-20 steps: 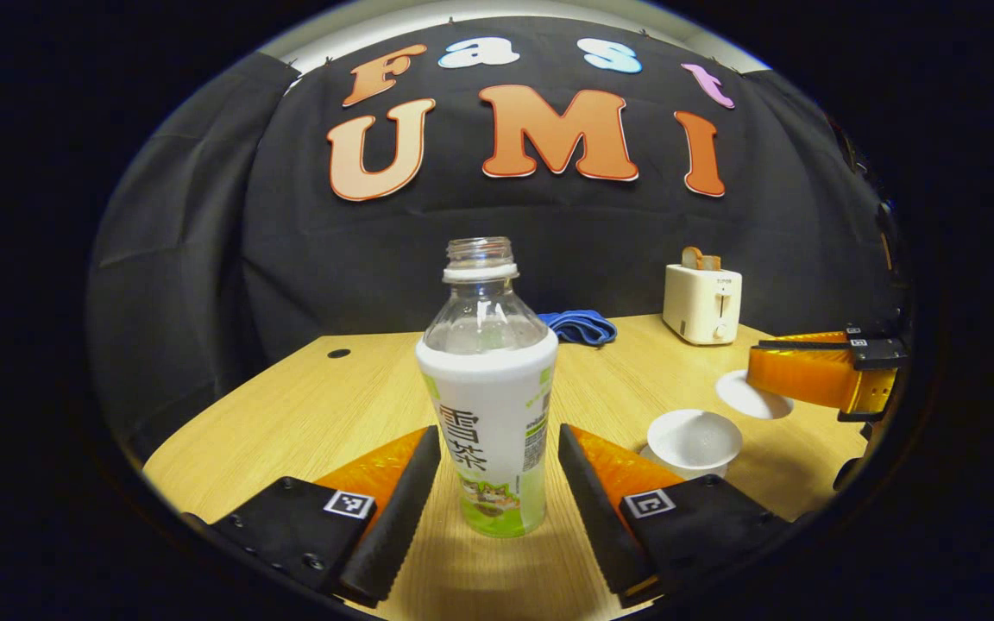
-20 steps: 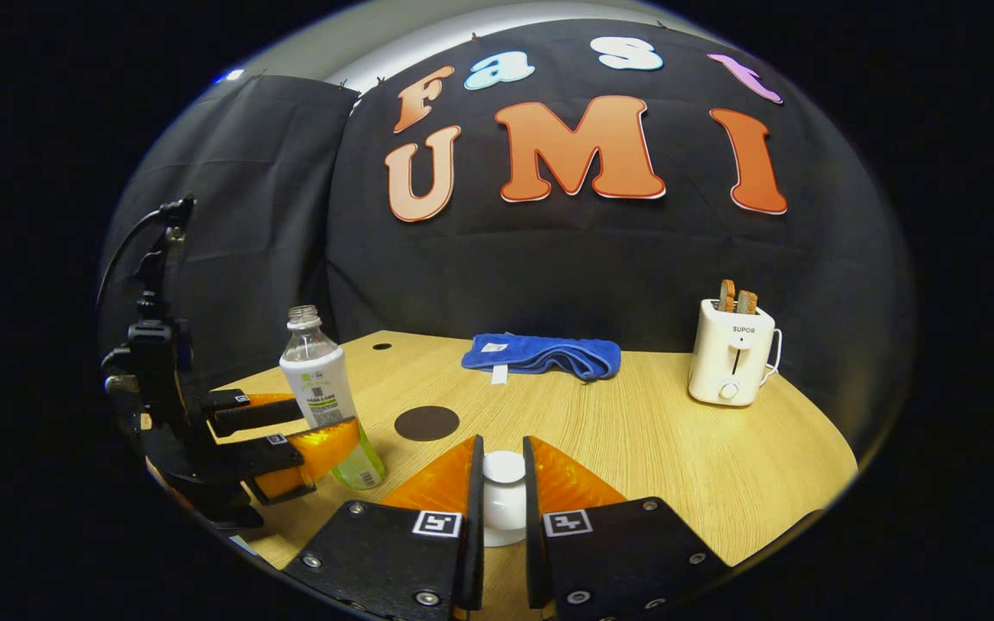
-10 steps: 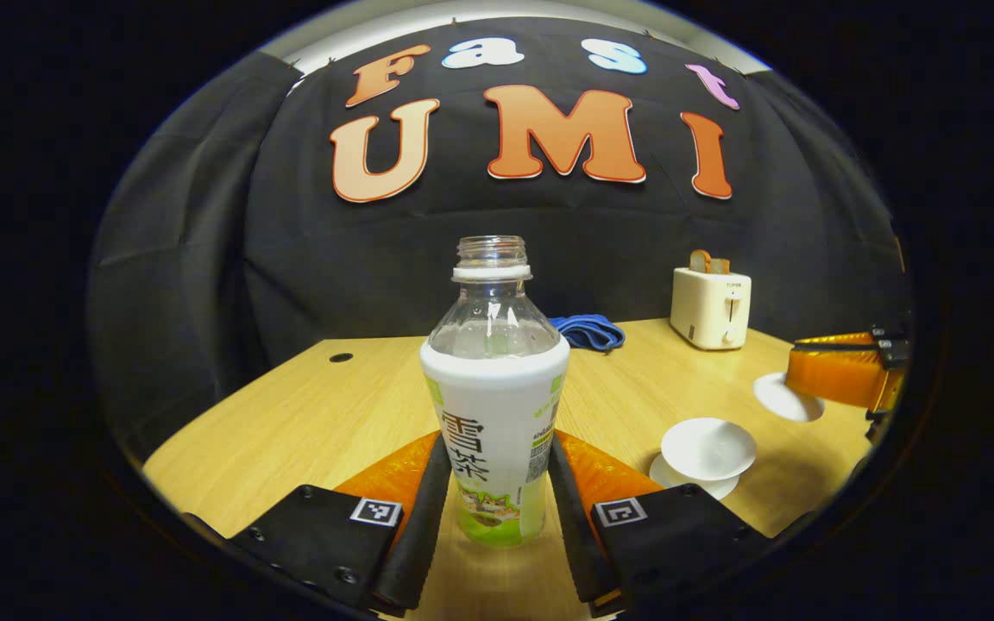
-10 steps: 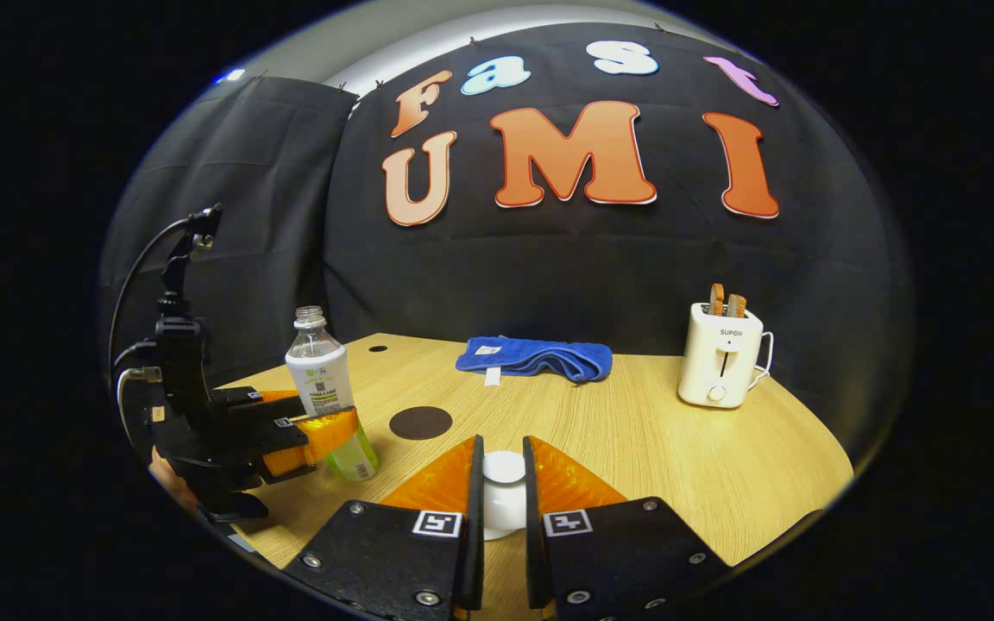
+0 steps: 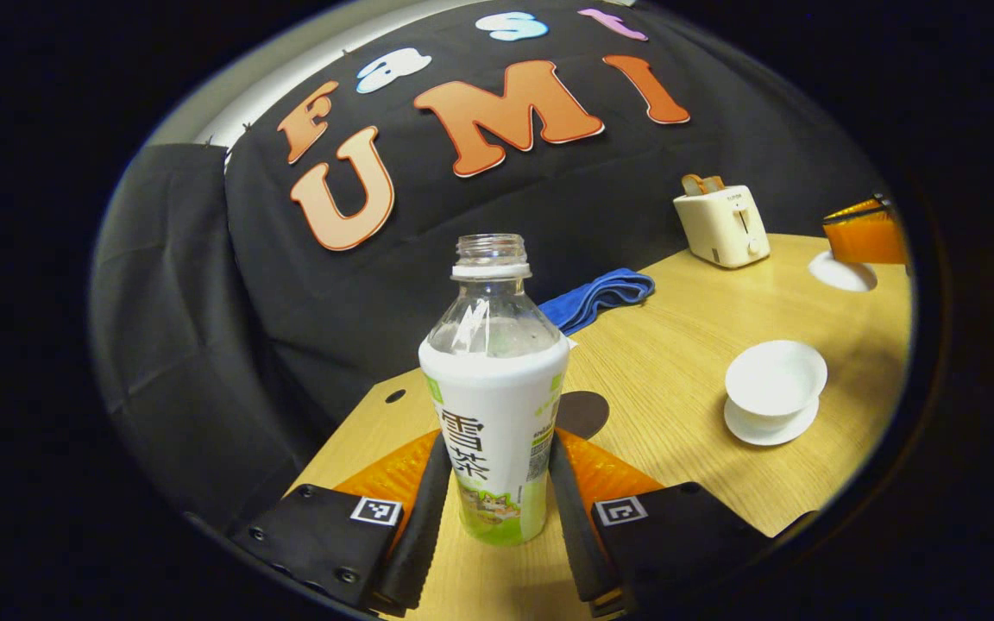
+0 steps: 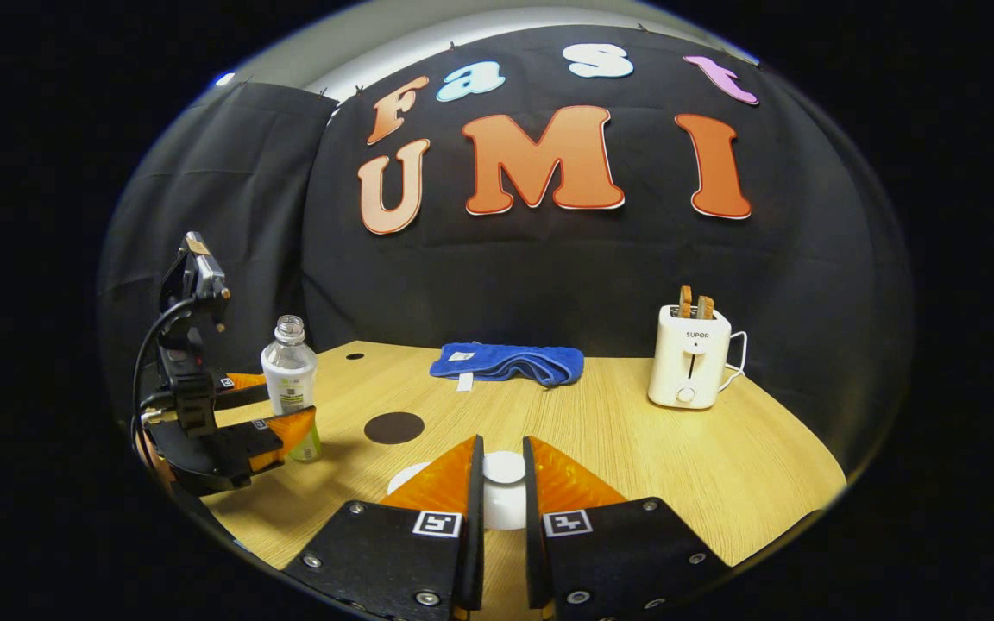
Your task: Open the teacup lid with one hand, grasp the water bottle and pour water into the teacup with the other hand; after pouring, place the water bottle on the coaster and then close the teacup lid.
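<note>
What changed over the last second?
The left hand-held gripper closed from open onto the water bottle, then tilted and lifted it. The right hand-held gripper stayed clamped on the teacup lid, off the teacup. Toaster and blue cloth unchanged.

Clear plastic bottle point(image 5: 494, 388), matt wood-grain table point(image 5: 687, 345).

Water bottle point(image 5: 493, 405): clear plastic, white/green label, no cap, upright w/ both left gripper point(image 5: 497, 509) fingers pressed on its label. Teacup point(image 5: 775, 379): white, uncovered, on white saucer, well right of bottle. Lid point(image 6: 504, 470): white, pinched in right gripper point(image 6: 503, 517). Coaster point(image 6: 393, 427): dark round disc, flat on table, bare, btw bottle & cup.
</note>
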### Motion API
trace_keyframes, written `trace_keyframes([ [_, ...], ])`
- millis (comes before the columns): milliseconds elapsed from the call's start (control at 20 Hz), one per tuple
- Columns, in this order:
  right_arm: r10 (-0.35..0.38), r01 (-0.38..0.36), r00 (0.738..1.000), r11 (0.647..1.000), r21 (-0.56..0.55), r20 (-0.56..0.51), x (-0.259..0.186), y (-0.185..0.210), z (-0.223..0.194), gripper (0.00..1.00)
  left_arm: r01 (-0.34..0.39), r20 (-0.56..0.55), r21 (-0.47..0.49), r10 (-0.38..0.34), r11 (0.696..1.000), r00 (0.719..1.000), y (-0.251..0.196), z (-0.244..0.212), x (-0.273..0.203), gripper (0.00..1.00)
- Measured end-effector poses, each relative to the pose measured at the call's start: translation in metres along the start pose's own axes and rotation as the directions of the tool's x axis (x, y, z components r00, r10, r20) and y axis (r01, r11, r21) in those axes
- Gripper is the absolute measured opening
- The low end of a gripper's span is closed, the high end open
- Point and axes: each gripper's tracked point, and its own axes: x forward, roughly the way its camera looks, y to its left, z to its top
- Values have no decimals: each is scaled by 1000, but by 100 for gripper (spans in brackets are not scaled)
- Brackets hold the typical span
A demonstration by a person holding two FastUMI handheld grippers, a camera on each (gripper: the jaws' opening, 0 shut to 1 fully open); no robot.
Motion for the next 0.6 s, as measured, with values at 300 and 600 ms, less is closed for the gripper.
trace_keyframes([
  [300,-23,22,999,999,-37,-26,6,-8,-15,20,20,7,159,-21,987,1000,-16,-2,3,67],
  [600,-44,44,999,999,-31,-7,1,-22,-5,20,-3,59,445,-26,895,998,-31,12,2,66],
])
